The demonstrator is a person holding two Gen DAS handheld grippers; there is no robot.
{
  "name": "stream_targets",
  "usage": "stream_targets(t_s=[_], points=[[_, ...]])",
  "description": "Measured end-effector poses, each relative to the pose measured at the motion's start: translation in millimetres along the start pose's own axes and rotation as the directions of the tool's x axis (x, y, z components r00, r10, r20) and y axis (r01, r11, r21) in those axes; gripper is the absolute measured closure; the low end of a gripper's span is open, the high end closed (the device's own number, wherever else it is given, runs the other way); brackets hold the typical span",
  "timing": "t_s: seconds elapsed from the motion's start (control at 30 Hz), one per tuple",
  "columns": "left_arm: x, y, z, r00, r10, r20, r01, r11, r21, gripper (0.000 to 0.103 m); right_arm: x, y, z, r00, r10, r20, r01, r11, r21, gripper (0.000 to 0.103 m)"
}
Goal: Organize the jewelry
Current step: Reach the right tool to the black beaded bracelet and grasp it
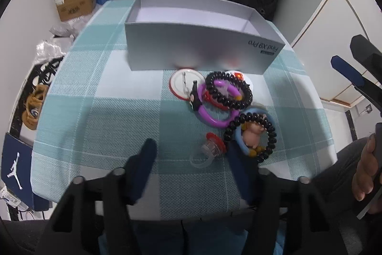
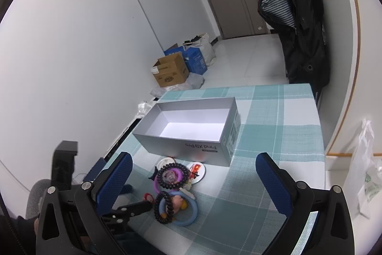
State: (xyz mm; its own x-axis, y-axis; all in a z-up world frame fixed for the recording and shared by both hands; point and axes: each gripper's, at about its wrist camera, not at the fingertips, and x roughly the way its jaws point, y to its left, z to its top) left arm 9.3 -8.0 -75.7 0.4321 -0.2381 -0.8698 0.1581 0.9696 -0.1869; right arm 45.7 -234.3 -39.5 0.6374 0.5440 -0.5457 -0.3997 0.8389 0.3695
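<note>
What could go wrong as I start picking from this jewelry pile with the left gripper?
The pieces overlap: the black bead bracelet lies across the purple ring, so lifting one may drag the other. The left gripper is open around the clear toy ring, with one finger close to the blue ring, which it might nudge. The box stands right behind the pile, so a forward push could shove the badges against its wall.
</note>
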Motion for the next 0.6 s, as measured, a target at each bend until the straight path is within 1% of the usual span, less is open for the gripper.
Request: stream_targets(t_s=[0.03, 0.07, 0.1, 0.13, 0.2, 0.23, 0.3, 0.43, 0.5, 0.6], points=[[1, 0, 1, 1.000, -0.012, -0.007, 0.012, 1.000, 0.005, 0.059, 0, -1, 0, 1.000, 0.003, -0.003, -0.003, 1.000, 0.003, 0.000], [1, -1, 1, 1.000, -0.017, -0.004, 0.017, 1.000, 0.009, 0.062, 1, -1, 0, 1.000, 0.012, -0.009, -0.012, 1.000, 0.007, 0.000], [2, -1, 0, 1.000, -0.020, -0.005, 0.020, 1.000, 0.011, 0.076, 2, -2, 1, 0.999, 0.033, -0.020, -0.033, 0.999, 0.014, 0.000], [2, -1, 0, 1.000, -0.028, -0.011, 0.028, 1.000, 0.011, 0.080, 3, -2, 1, 0.998, 0.055, -0.028, -0.055, 0.998, 0.021, 0.000], [0, -2, -1, 0.999, -0.045, -0.013, 0.045, 0.999, 0.009, 0.080, 4, -1, 0, 0.997, 0.063, -0.038, -0.062, 0.998, 0.019, 0.000], [-1, -3, -1, 0.998, -0.068, -0.014, 0.068, 0.998, 0.004, 0.080, 4, -1, -1, 0.997, 0.070, -0.045, -0.069, 0.997, 0.018, 0.002], [-2, -4, 0, 0.997, -0.076, -0.011, 0.076, 0.997, 0.007, 0.080, 6, 1, -2, 0.995, 0.079, -0.059, -0.079, 0.997, 0.013, 0.003], [-5, -2, 4, 0.998, -0.063, 0.006, 0.063, 0.998, 0.025, 0.080, 13, 8, -10, 0.989, 0.087, -0.117, -0.089, 0.996, -0.015, 0.014], [-6, 0, 4, 0.998, -0.067, 0.007, 0.067, 0.998, 0.010, 0.080, 16, 12, -16, 0.985, 0.090, -0.148, -0.096, 0.995, -0.030, 0.017], [-12, 4, 4, 0.997, -0.076, 0.023, 0.076, 0.997, -0.014, 0.080, 22, 20, -26, 0.976, 0.087, -0.200, -0.101, 0.993, -0.063, 0.025]])
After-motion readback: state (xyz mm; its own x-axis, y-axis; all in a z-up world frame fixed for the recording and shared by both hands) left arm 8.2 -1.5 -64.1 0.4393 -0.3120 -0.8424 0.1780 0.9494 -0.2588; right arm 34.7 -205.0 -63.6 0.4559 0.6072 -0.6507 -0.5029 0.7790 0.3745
